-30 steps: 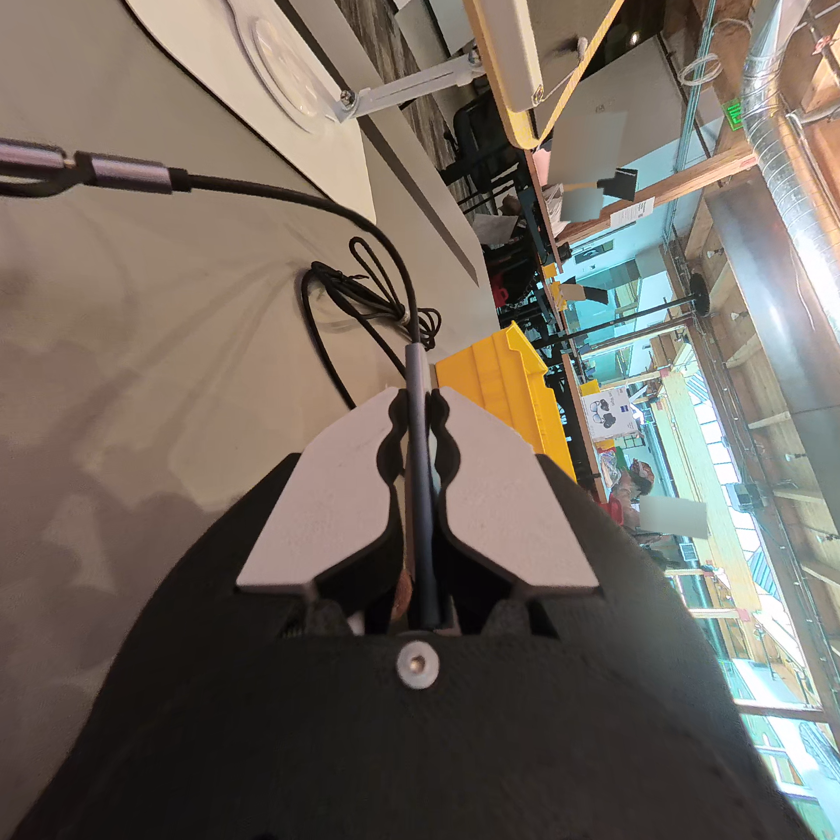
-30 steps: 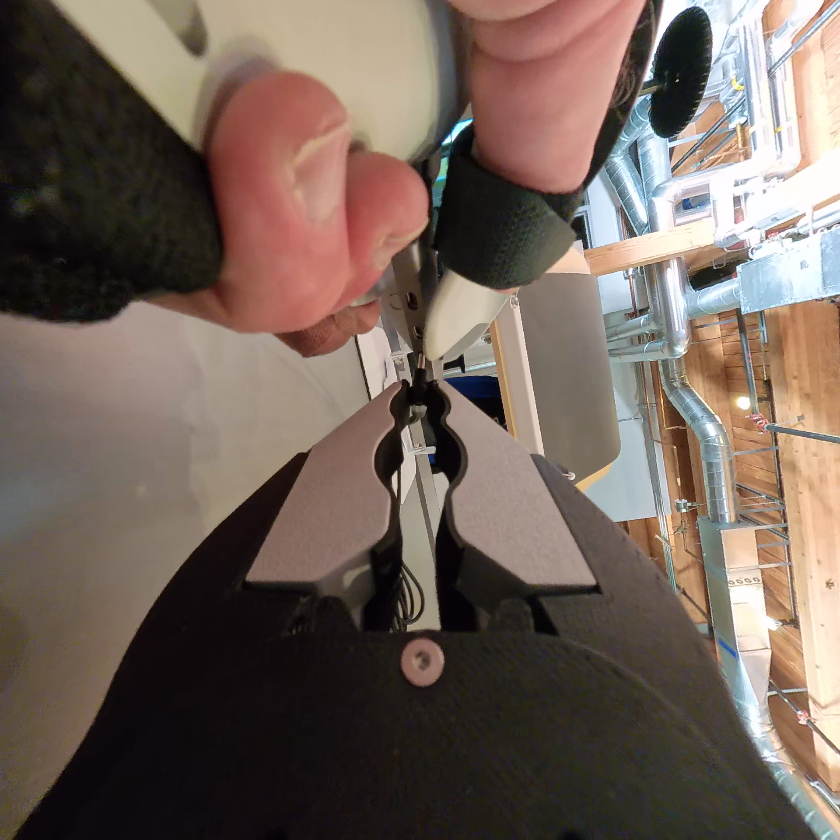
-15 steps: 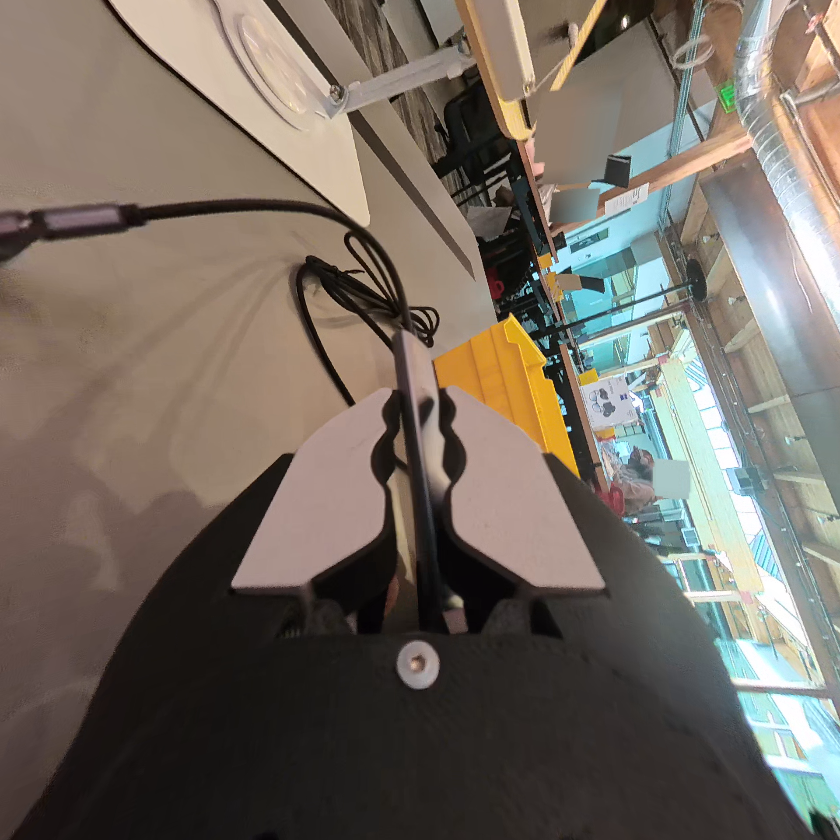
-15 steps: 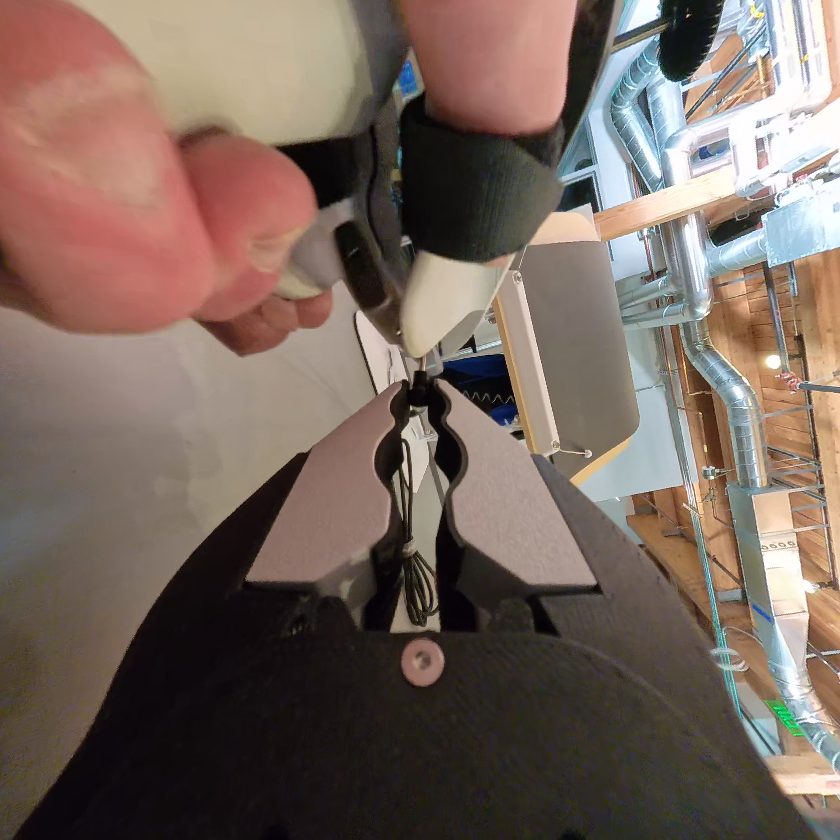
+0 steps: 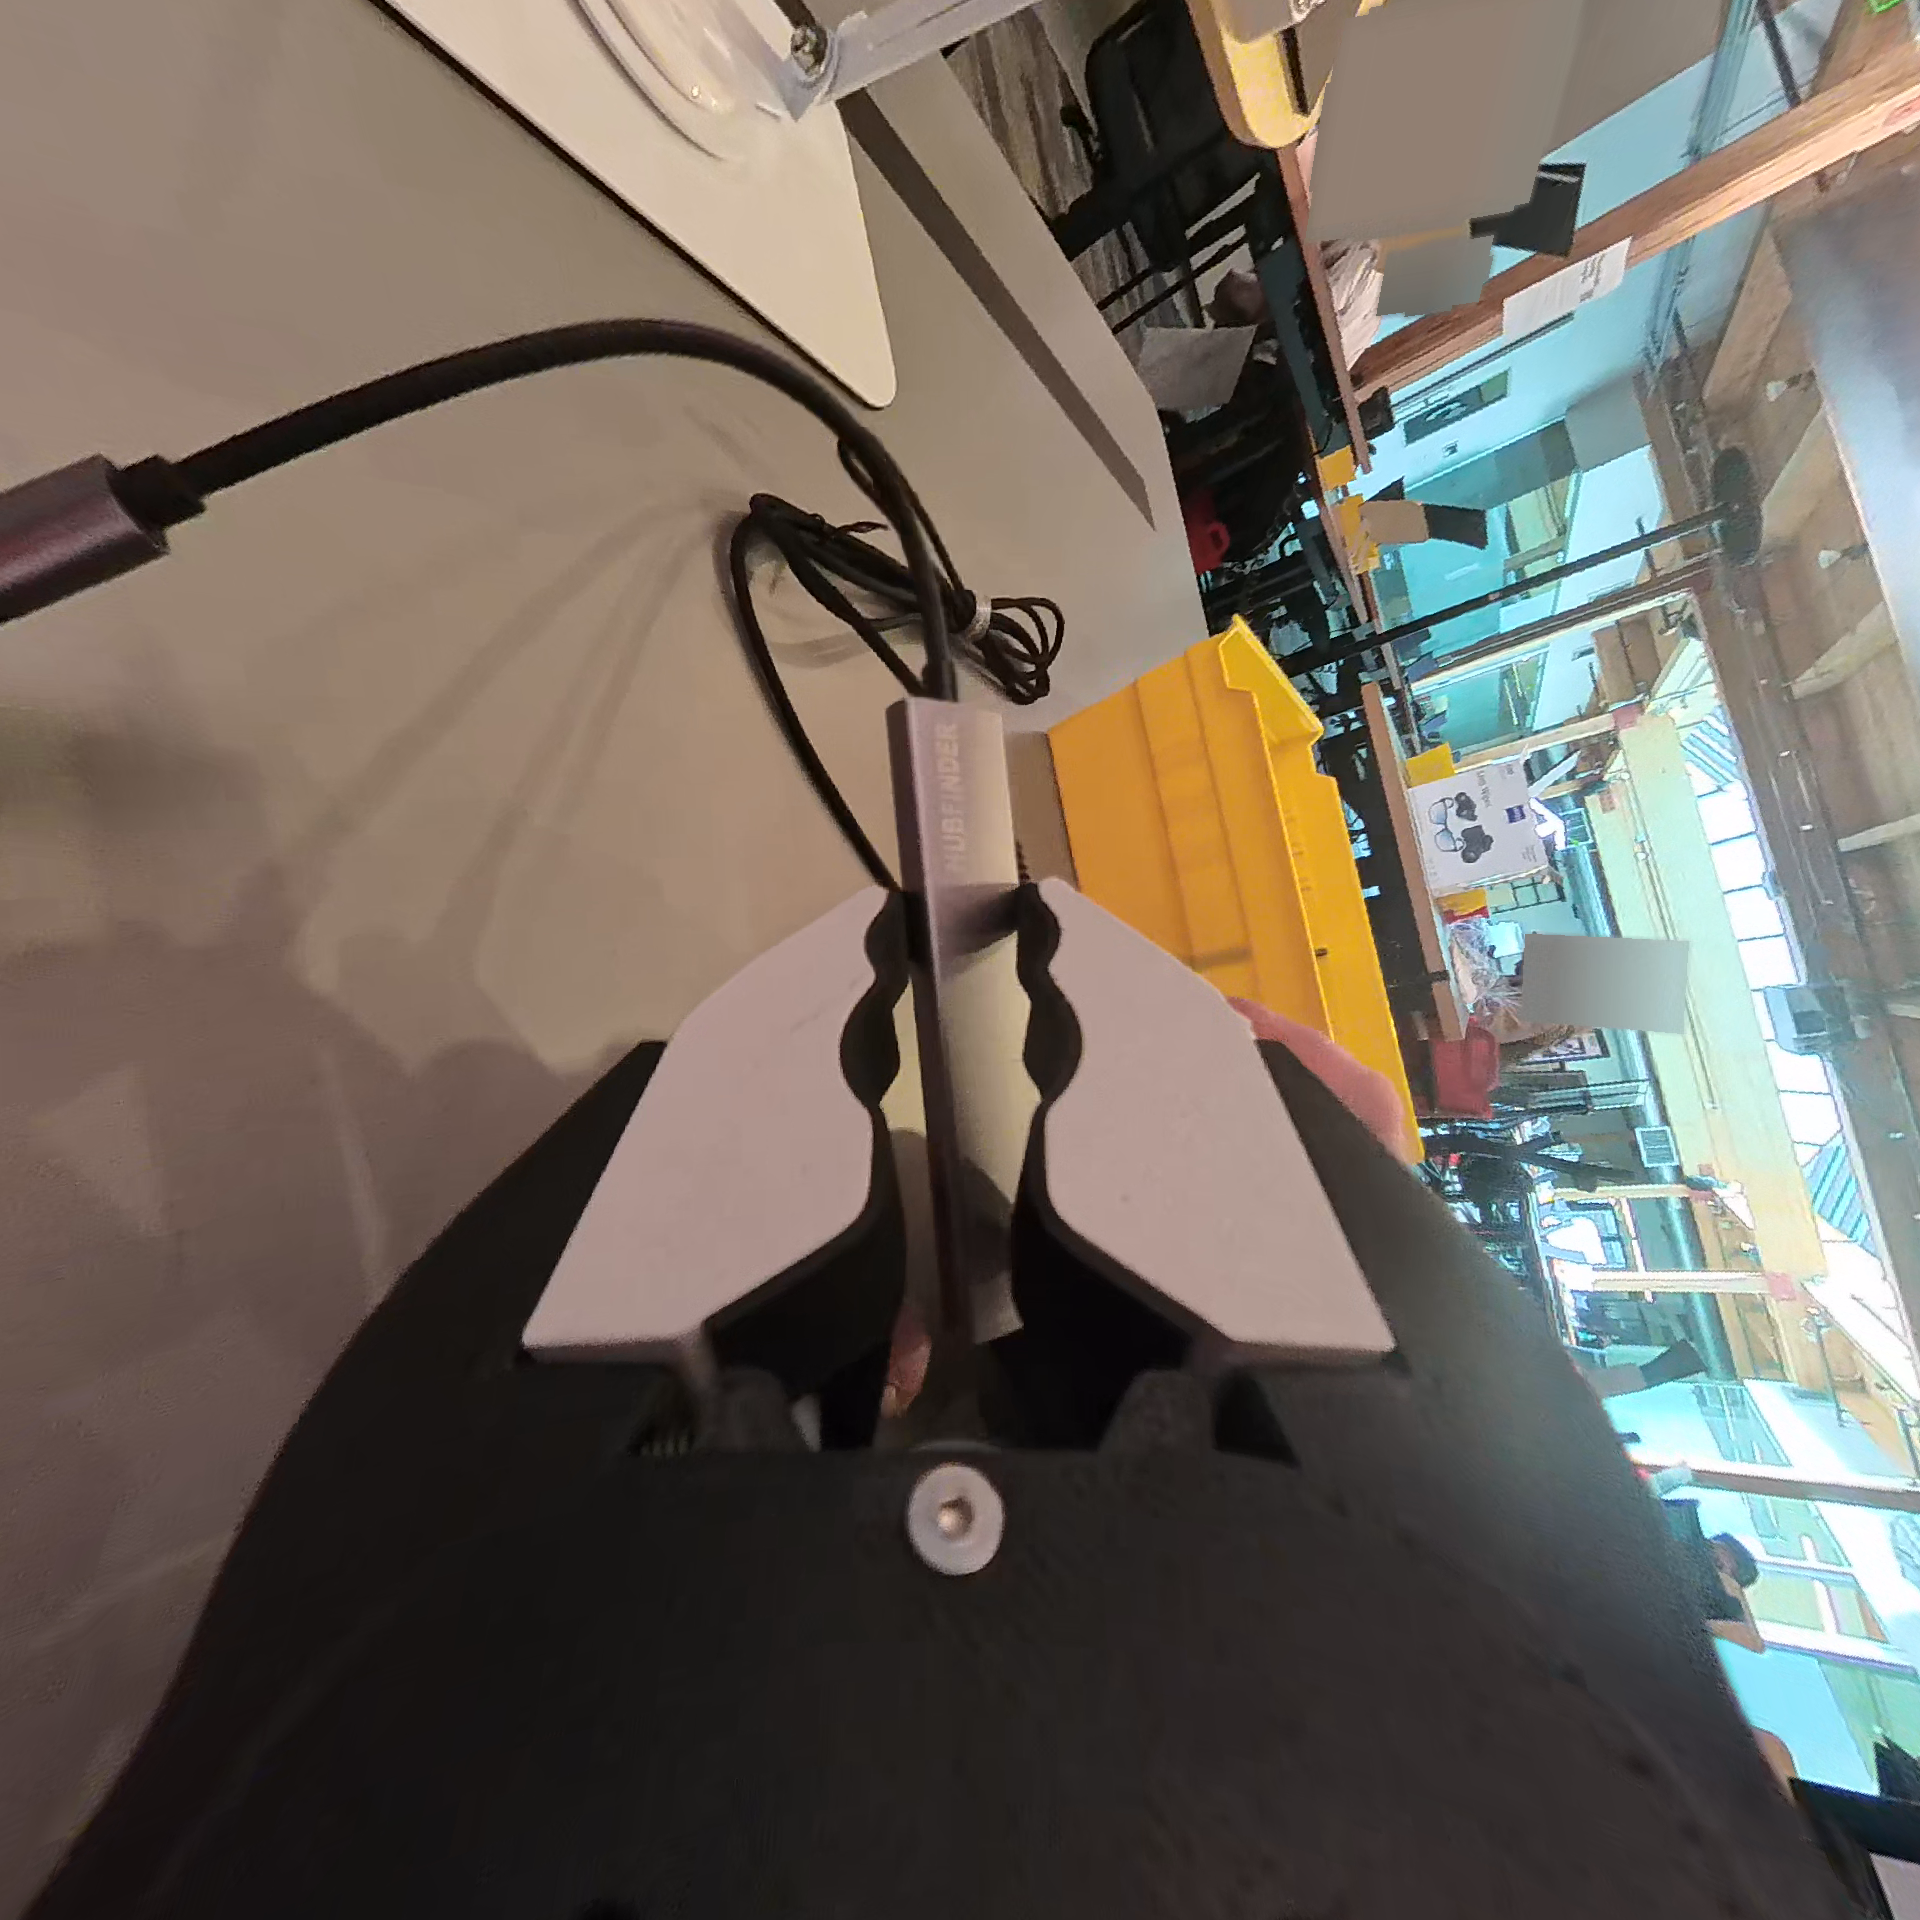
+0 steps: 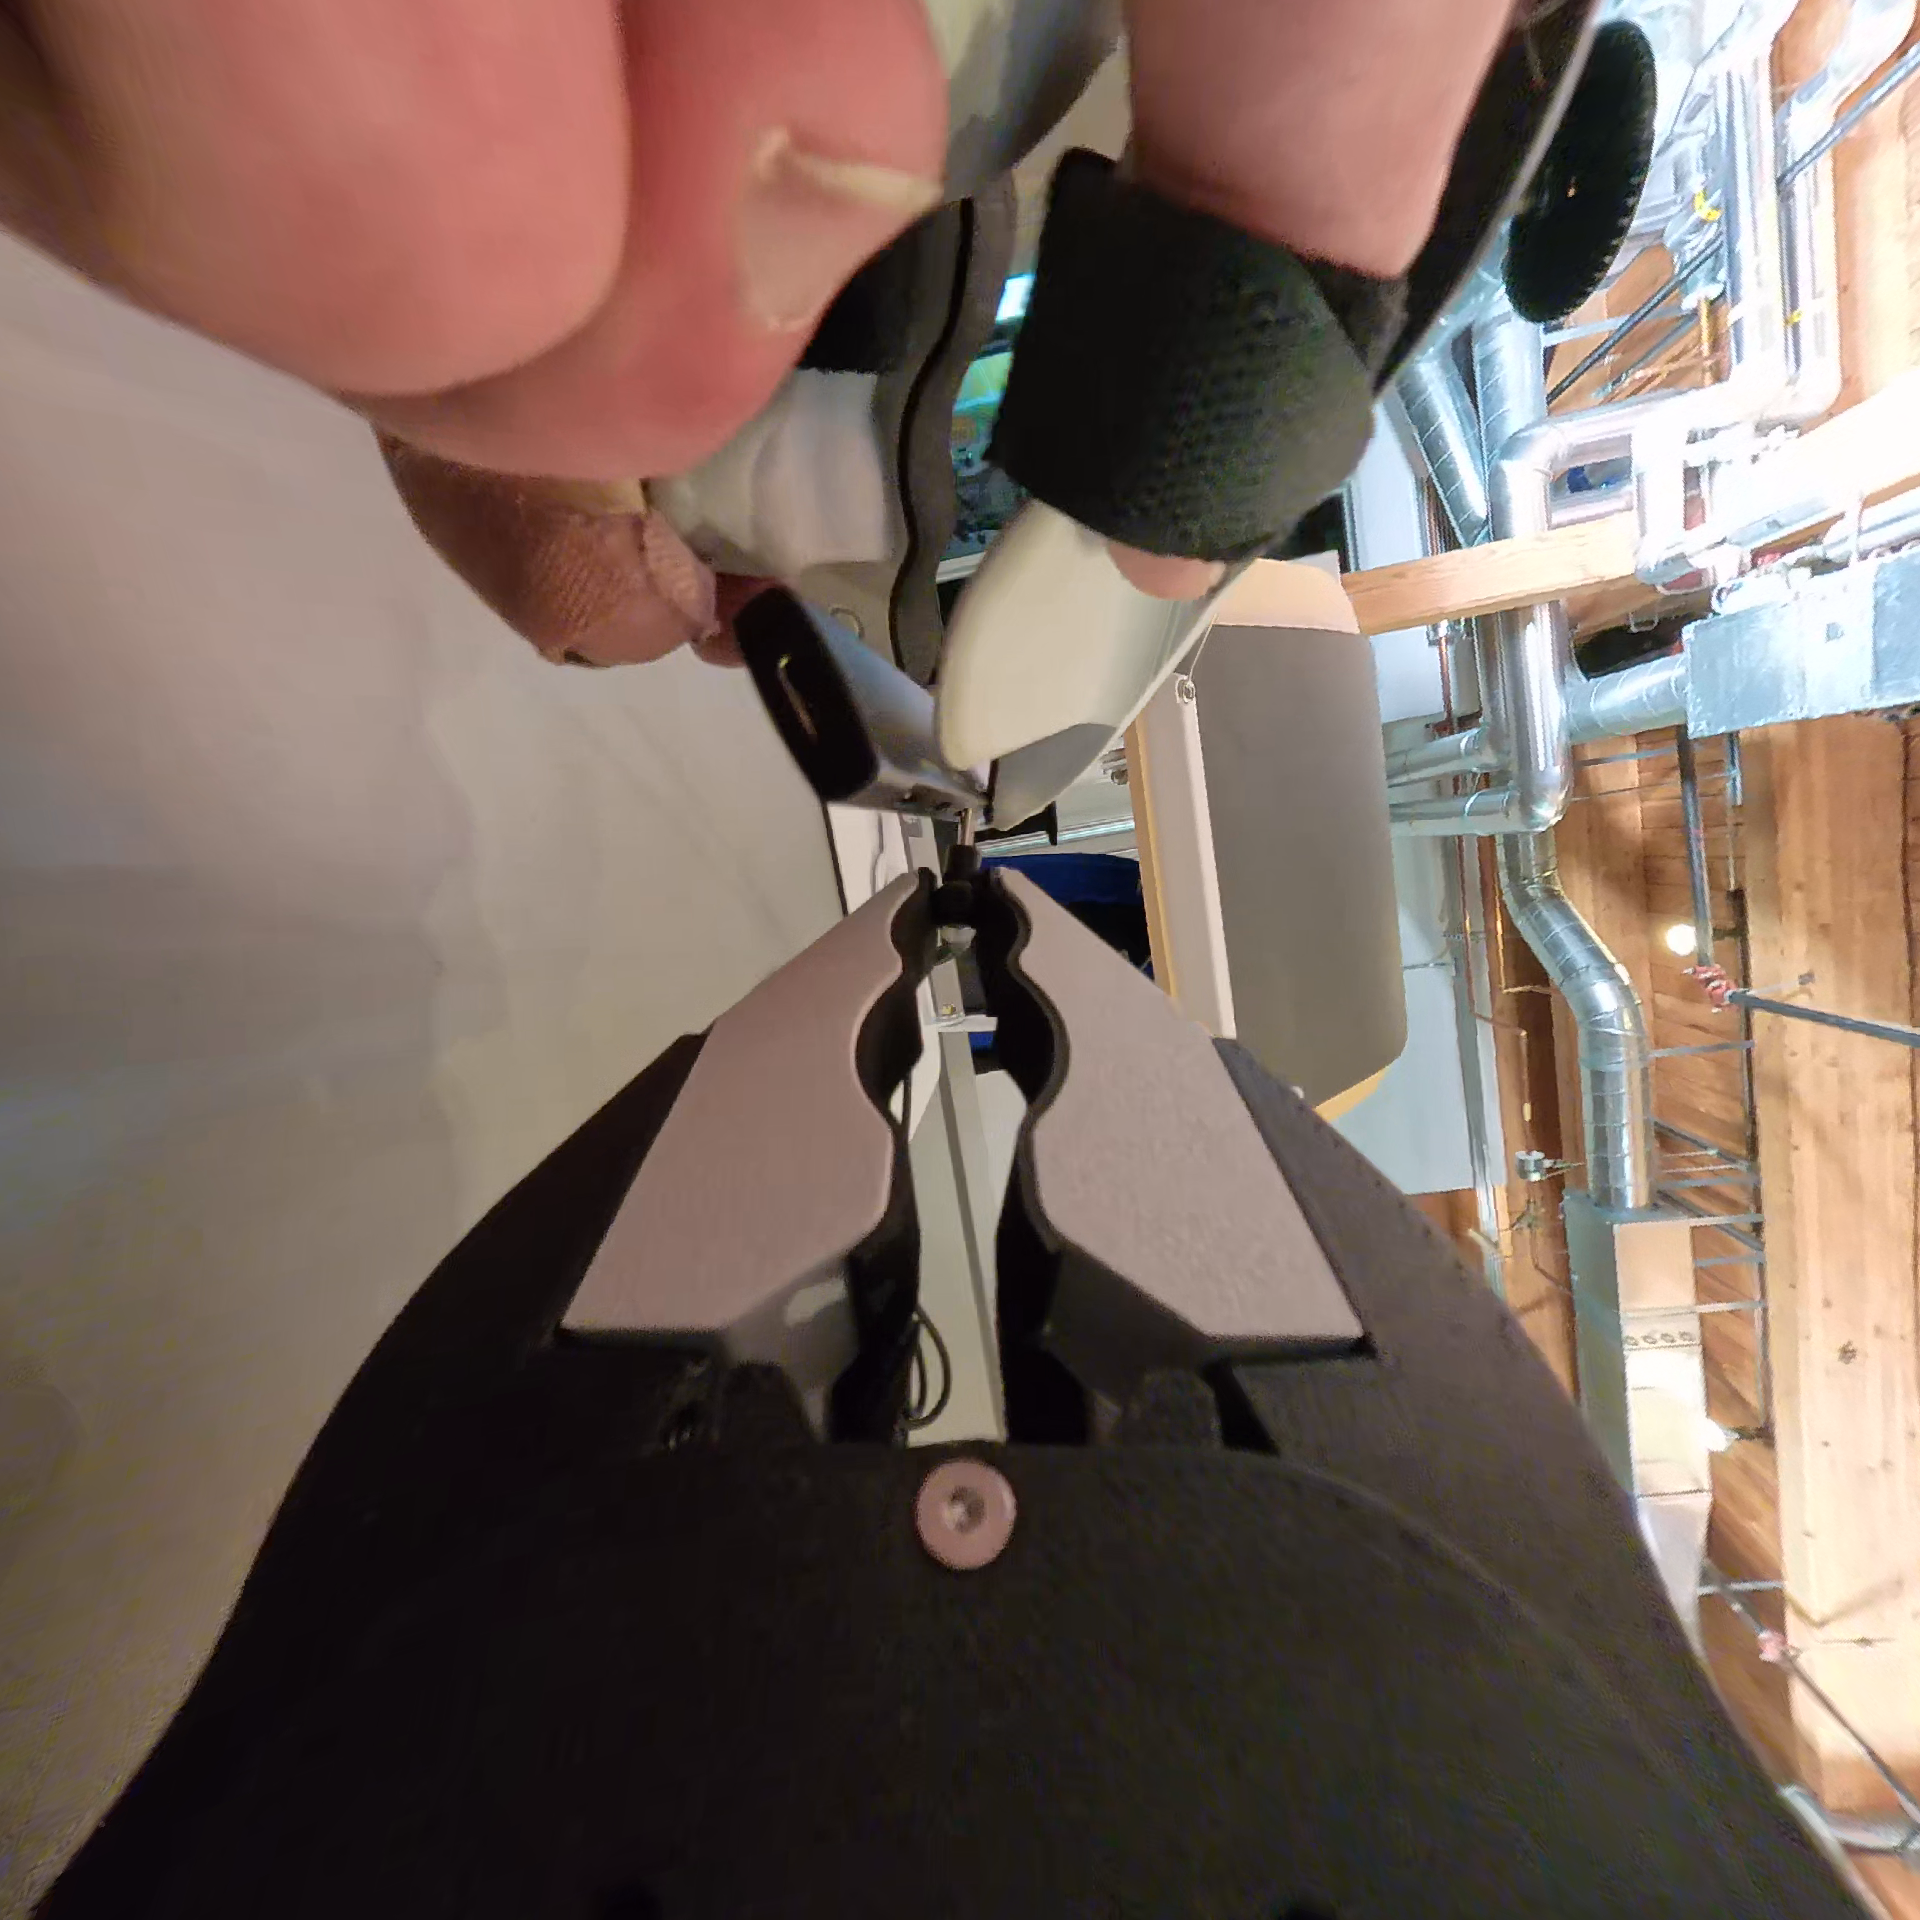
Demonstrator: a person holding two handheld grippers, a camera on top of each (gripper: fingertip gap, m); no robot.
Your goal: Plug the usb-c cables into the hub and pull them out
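Note:
In the left wrist view my left gripper (image 5: 966, 899) is shut on a slim grey hub (image 5: 951, 831), which sticks out past the fingertips. The hub's thick black lead (image 5: 582, 348) arcs left to a grey plug (image 5: 68, 540) at the frame edge. In the right wrist view my right gripper (image 6: 958, 902) is shut on the small black plug (image 6: 956, 894) of a thin cable, metal tip forward. Just beyond it, the hub's end (image 6: 821, 717) with its open port faces me, held between the left gripper's white fingers (image 6: 1049, 665). The plug tip sits just below the hub, not in the port.
A person's hand (image 6: 468, 208) holding the left gripper fills the top of the right wrist view. A bundle of thin black cable (image 5: 935, 613) lies on the pale table (image 5: 364, 831). A yellow bin (image 5: 1195, 831) stands behind it. A white pad (image 5: 727, 208) lies farther back. My left and right fingertips are right by each other.
The left gripper has turned, so the hub's side face now shows and its grey plug sits lower. In the right wrist view the hand came closer and the hub's port end appeared.

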